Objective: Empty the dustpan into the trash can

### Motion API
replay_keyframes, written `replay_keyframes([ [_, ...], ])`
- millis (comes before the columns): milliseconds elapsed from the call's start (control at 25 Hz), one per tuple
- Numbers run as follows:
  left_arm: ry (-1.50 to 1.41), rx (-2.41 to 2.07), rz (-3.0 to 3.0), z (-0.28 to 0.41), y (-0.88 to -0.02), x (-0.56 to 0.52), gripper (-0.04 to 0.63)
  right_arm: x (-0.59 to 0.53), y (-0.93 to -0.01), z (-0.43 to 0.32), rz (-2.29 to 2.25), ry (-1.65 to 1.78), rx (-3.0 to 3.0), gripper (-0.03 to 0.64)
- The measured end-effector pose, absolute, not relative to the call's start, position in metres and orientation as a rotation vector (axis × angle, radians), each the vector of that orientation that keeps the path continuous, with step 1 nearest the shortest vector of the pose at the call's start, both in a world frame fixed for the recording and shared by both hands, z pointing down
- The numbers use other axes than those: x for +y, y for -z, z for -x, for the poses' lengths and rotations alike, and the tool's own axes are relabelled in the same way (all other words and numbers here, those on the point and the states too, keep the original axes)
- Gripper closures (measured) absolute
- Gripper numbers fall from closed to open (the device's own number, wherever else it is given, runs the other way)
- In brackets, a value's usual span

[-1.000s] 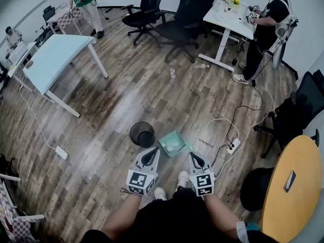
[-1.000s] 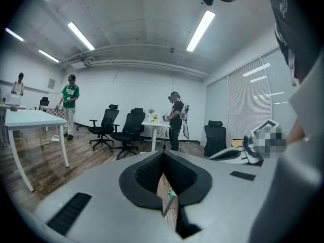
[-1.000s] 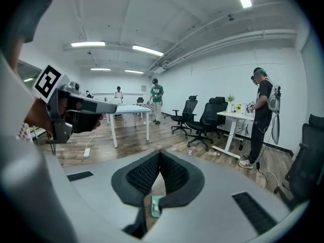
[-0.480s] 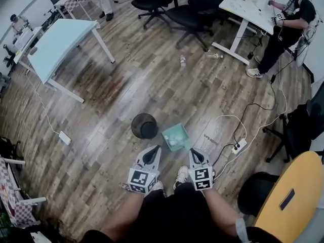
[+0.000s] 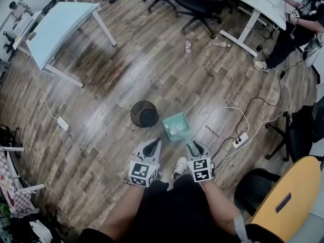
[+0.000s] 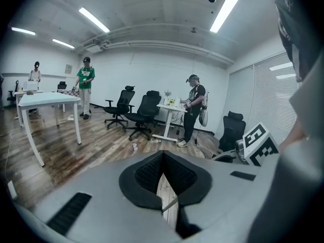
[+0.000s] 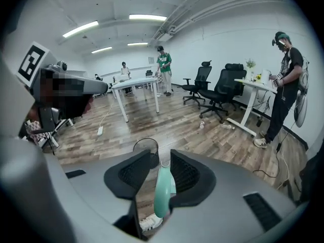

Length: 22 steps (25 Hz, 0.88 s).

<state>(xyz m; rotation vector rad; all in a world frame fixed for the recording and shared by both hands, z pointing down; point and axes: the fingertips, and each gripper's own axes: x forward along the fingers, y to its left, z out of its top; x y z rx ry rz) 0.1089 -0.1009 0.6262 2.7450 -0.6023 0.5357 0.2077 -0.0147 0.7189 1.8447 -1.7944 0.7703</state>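
The teal dustpan (image 5: 177, 125) sits on the wooden floor (image 5: 152, 70) just right of centre in the head view, with pale scraps (image 5: 174, 131) in its tray. The black trash can (image 5: 144, 114) stands upright just beside it on the left. My right gripper (image 5: 196, 147) is low at the dustpan's near end. In the right gripper view its jaws are opening around the teal handle (image 7: 164, 189), which lies against the right-hand jaw with a gap on the other side. My left gripper (image 5: 153, 145) hangs below the trash can in the frame, apart from it, jaws clenched tip to tip on nothing I can make out. A white power strip (image 5: 238, 142) lies right of the dustpan.
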Motion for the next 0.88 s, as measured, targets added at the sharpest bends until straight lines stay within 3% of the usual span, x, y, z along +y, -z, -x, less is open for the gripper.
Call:
replay_keyframes([
  [320, -0.588, -0.609, -2.696, -0.087, -0.654, -0.112, 0.583, -0.019, -0.766, -0.201, -1.752, -0.887, -1.724, 0.366],
  [880, -0.665, -0.653, -2.616, -0.051, -0.696, -0.105, 0.583, -0.031, -0.849, -0.208, -1.701, -1.074, -1.585, 0.341],
])
